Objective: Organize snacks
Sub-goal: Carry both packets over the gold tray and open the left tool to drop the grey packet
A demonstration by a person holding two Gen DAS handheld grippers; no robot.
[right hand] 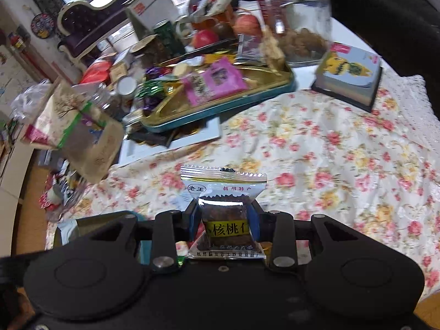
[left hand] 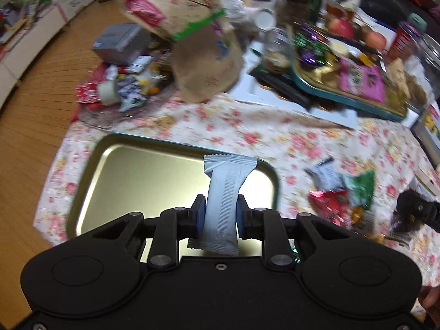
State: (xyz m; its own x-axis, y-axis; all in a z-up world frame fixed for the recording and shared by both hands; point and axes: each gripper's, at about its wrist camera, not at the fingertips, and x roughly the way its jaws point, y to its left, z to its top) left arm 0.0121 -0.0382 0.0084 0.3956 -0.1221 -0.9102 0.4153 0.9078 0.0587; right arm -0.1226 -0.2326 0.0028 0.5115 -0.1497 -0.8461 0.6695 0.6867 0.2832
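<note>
My left gripper (left hand: 220,214) is shut on a long grey-white snack bar packet (left hand: 224,200), held upright above an empty gold metal tray (left hand: 132,176) on the floral tablecloth. To its right lies a small pile of loose wrapped snacks (left hand: 343,189). My right gripper (right hand: 224,220) is shut on a clear square walnut snack packet (right hand: 224,214) with a yellow label, held above the floral cloth. My right gripper also shows at the right edge of the left wrist view (left hand: 420,209).
A second teal-rimmed tray (right hand: 220,110) full of snacks sits behind on a white board. A brown paper bag (left hand: 203,52), jars, a can, apples and a book (right hand: 349,79) crowd the back. More wrappers (left hand: 123,88) lie far left near the table edge.
</note>
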